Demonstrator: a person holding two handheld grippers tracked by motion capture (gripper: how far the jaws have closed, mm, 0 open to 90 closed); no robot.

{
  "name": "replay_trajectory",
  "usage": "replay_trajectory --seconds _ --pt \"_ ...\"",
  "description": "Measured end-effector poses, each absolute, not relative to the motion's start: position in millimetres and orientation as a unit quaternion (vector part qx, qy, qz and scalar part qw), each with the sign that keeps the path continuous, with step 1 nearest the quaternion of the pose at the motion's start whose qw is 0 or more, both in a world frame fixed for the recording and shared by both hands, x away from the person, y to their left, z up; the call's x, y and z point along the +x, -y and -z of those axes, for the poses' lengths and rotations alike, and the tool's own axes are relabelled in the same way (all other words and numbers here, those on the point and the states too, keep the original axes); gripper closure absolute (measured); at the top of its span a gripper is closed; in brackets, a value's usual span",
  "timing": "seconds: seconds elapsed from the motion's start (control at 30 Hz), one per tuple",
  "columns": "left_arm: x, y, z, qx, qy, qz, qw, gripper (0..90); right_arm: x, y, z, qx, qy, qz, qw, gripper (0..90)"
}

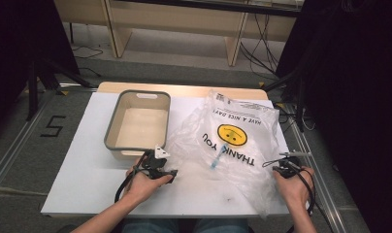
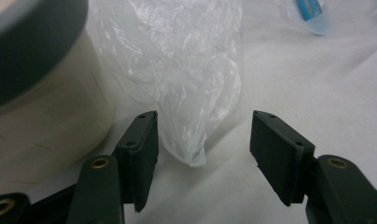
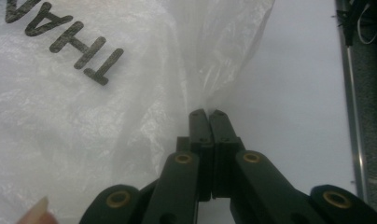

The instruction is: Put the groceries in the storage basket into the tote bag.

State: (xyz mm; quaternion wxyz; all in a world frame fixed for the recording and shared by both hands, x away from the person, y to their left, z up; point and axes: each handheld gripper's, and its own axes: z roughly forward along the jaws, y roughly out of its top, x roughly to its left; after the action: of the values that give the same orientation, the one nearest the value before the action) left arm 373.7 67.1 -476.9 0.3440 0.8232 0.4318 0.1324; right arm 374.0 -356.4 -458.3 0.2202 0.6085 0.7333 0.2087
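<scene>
A clear plastic bag (image 1: pixel 233 141) printed with "THANK YOU" and a yellow smiley lies crumpled on the white table (image 1: pixel 87 174). A small blue item (image 1: pixel 216 161) shows through it. My left gripper (image 1: pixel 172 174) is at the bag's left side. In the left gripper view this gripper (image 2: pixel 205 128) is open, and a twisted end of the bag (image 2: pixel 186 93) lies between its jaws without touching the pads. My right gripper (image 1: pixel 275 167) is at the bag's right edge. In the right gripper view it (image 3: pixel 208 114) is shut on a gathered fold of the bag (image 3: pixel 107 107).
A beige bin with a grey rim (image 1: pixel 114 131) stands left of the bag, just beyond my left gripper; its wall (image 2: pixel 46 121) is close on the left in the left gripper view. Dark stands and cables surround the table. A "5" is marked on the floor (image 1: pixel 52 126).
</scene>
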Motion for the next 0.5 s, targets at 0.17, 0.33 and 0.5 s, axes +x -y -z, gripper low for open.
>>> replay_trajectory --seconds 0.17,0.33,0.5 --pt "374 -66 479 0.826 -0.436 -0.152 0.325 42.1 382 366 456 0.61 -0.724 -0.199 0.253 90.0" --pt "374 -67 479 0.823 -0.446 -0.143 0.322 42.8 386 371 456 0.609 -0.719 -0.199 0.268 90.0" --pt "379 -62 483 0.826 -0.449 -0.125 0.317 47.2 387 370 457 0.608 -0.72 -0.206 0.263 90.0"
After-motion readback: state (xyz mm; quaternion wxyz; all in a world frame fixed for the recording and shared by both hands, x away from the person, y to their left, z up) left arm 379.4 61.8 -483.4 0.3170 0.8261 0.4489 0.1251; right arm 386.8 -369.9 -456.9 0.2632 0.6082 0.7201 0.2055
